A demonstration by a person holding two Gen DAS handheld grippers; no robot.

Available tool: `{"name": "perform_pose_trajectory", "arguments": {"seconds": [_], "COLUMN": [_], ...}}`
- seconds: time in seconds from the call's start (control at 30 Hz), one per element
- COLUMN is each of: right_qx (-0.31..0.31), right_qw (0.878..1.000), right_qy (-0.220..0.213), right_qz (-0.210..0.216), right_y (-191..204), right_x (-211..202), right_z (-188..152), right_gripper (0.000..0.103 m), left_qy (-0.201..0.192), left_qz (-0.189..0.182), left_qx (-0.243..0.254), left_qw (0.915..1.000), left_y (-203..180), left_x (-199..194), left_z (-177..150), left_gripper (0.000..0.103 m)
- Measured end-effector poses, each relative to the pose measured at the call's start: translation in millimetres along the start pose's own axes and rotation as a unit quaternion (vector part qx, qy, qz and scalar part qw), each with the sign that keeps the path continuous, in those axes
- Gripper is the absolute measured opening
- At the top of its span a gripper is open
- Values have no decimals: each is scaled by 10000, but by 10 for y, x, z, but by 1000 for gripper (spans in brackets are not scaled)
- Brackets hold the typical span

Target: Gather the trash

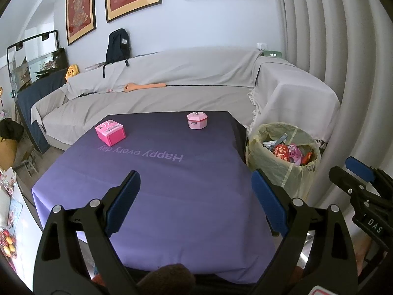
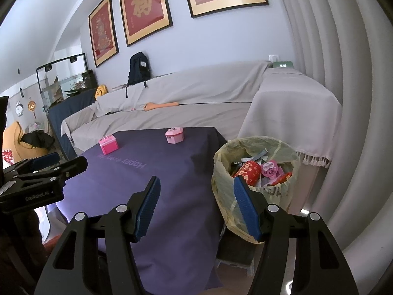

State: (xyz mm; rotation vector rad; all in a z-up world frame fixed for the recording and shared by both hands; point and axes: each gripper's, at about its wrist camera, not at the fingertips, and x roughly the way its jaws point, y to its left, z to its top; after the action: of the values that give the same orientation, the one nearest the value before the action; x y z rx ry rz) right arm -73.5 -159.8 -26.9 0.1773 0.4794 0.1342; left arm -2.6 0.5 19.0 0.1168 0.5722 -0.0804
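Right wrist view is showing the right hand-held gripper (image 2: 196, 206) hanging wide open and empty, nearest the full trash bin (image 2: 255, 172) sitting at the right of the frame beside the worktop (image 2: 147, 172).

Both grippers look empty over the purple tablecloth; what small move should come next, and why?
Probably none beyond drawing both back. The left gripper and right gripper are open and empty. The purple tablecloth holds only a pink toy stove and pink toy pot, while wrappers fill the yellow-lined bin.
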Motion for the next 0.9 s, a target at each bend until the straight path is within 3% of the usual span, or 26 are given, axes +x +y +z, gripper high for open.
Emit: {"name": "perform_pose_trajectory", "arguments": {"seconds": [0.9], "right_qx": [0], "right_qw": [10000], "right_qy": [15], "right_qz": [0], "right_y": [-12], "right_x": [1], "right_z": [2], "right_gripper": [59], "left_qy": [27], "left_qz": [-23], "left_qx": [2], "left_qw": [10000], "left_y": [-6], "left_x": [10], "left_z": [-7], "left_gripper": [87]}}
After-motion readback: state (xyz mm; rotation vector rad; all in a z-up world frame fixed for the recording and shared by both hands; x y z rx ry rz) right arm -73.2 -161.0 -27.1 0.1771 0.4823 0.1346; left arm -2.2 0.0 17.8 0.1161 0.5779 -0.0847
